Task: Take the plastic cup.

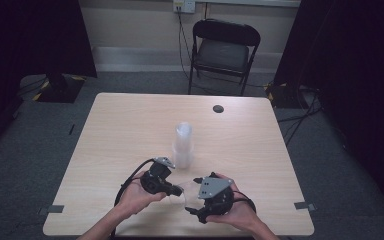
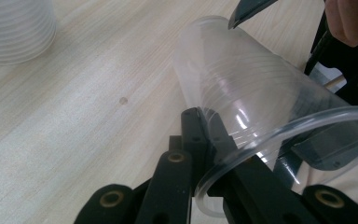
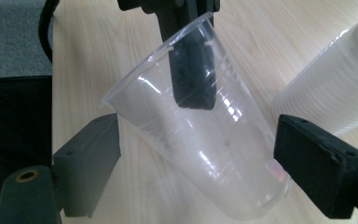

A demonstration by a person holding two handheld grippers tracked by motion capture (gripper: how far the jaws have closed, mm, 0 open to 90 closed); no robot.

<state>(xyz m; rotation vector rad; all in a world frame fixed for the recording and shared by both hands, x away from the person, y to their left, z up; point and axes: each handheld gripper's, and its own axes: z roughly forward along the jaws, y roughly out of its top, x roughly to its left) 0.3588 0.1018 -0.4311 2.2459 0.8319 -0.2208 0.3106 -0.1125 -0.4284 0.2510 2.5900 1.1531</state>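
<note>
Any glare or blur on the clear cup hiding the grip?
Left gripper view: white glare streaks on the clear cup, near rim soft, left gripper fingers sharp on its wall. Right gripper view: small highlights, cup sharp. High view: dim, cup barely visible.

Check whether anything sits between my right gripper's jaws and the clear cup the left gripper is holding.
Nothing visible does. The right gripper is open, one jaw each side of the clear cup, with only air between. The left gripper pinches the cup's rim; the cup stack stands off to the side.

The left gripper (image 2: 205, 154) was clamped on the rim of a clear plastic cup (image 2: 242, 93) lying tilted across centre-right of frame. A stack of cups (image 2: 14, 28) stood upper left on the wooden table (image 2: 84, 116). A hand (image 2: 352, 18) showed upper right.
</note>
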